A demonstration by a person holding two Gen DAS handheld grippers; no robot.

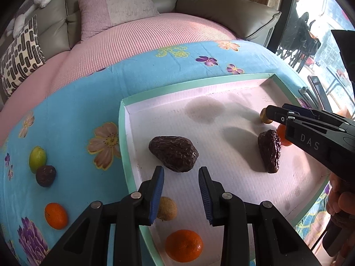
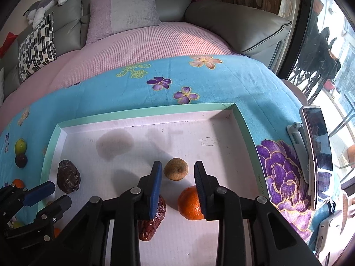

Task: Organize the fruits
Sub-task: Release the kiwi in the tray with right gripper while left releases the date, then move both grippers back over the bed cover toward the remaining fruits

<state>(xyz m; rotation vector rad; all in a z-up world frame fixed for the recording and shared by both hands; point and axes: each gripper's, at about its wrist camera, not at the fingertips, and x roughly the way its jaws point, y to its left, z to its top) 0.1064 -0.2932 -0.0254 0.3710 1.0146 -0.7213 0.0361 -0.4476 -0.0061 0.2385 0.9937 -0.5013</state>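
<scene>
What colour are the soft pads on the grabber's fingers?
Blue; the left gripper's ridged pads show best in the left wrist view.

Both grippers are matte black plastic with angular, scissor-like linkages joined by round silver rivets. The left gripper (image 1: 181, 179) carries ribbed blue pads (image 1: 158, 190) on the inner faces of its two fingers, as does the right gripper (image 2: 176, 175). White letters "DAS" (image 1: 309, 141) mark the right gripper's side, at 3 o'clock in the left wrist view, beside small silver screws.

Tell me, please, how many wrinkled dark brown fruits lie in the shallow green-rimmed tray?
2 wrinkled dark brown fruits: one by the green-rimmed tray's left wall, the other further right, beside a round orange. None seems hidden.
</scene>
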